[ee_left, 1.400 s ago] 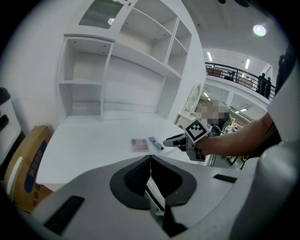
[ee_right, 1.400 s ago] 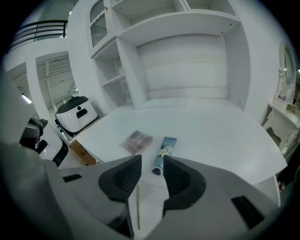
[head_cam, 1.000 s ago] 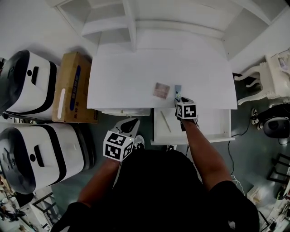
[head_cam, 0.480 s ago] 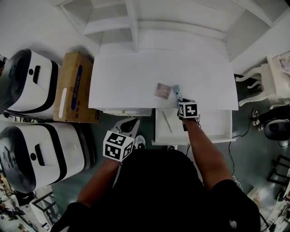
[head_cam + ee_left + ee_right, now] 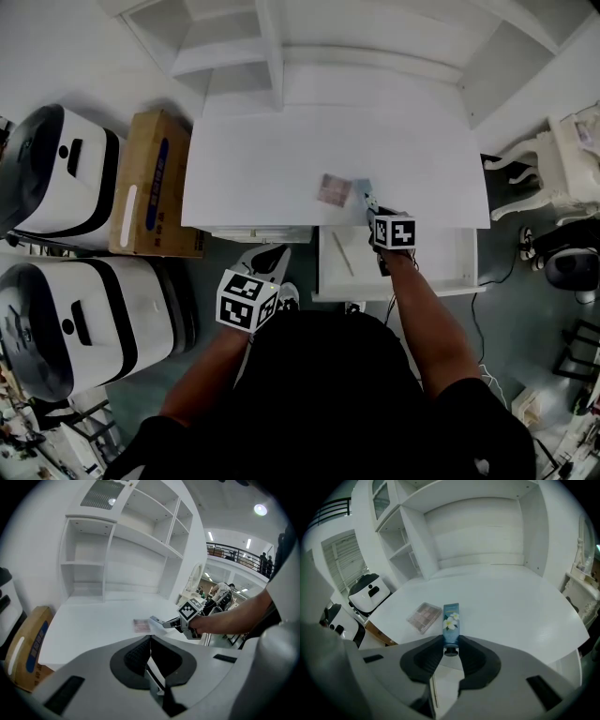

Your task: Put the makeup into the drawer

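The person stands at the front edge of a white table with a white shelf unit rising along its back edge. Under the front edge, towards the right corner, a drawer is pulled open. A thin pencil-like stick lies near its left wall.

The right gripper reaches over the open drawer to the table's front edge. Its fingers are closing, and they pinch the cap end of a blue tube printed with a white flower. The tube points away from the gripper towards the back edge. From the left gripper view its far end looks lifted off the table, though I cannot be sure. The tube is not in the drawer; it is above the table's front edge, right of the middle.

Just left of the tube, not touching it, an eyeshadow palette lies flat on the table near the front edge.

The left gripper hangs in front of the table, below the front edge and left of the drawer. Its fingers are pressed together with nothing between them.

A cardboard box stands on the floor against the table's left edge. Further left are a white and black machine and a second machine of the same kind. A white chair stands off the right edge.
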The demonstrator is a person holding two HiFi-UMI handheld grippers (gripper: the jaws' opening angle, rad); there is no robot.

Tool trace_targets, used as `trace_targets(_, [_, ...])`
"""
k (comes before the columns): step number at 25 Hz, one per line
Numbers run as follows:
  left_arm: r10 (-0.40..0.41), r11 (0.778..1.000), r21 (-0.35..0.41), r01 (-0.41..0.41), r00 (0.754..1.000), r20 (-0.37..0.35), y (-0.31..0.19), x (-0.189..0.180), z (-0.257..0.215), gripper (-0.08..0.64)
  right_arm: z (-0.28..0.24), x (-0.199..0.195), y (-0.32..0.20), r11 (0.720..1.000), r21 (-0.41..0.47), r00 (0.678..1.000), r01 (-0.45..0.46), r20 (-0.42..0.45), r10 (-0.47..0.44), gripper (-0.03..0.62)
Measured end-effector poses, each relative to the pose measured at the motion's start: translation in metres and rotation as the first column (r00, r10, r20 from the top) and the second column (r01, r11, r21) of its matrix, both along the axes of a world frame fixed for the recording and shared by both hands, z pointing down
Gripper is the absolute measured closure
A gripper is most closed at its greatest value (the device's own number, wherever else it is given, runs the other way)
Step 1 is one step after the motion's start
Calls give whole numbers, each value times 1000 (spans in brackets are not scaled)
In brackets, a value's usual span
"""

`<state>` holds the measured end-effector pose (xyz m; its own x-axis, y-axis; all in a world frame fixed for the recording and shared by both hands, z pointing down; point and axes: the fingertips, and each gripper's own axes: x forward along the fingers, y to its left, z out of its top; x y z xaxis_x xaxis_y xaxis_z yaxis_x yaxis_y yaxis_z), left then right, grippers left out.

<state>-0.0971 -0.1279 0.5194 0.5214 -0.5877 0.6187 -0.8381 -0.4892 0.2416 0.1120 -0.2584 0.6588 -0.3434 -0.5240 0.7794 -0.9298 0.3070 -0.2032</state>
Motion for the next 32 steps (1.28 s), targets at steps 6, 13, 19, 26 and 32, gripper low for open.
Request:
trace_targets(6, [20,1000,0,-20,1000,-4,-2,15,2,549,-18,7,15,999,31,999,14,34,-15,480])
trace_targets(13, [40,999,-14,-39,999,7,-3,31,10,549,-31,13,48,995,47,994,86,68,-89,480])
trace_targets(19, [28,999,-31,-28,999,19,-1,40,18,549,-26,9,92,963,18,963,268,32,-268,480])
trace_targets(26, [15,1000,-21,-15,1000,17,11,55,11,549,13,11,128,897,-77,897,436,-44,-440,480])
trace_targets(32, [-13,999,-29,14,999,32,24,57,10,549,49,12,124,875,-128,874,467,-84,-479,480])
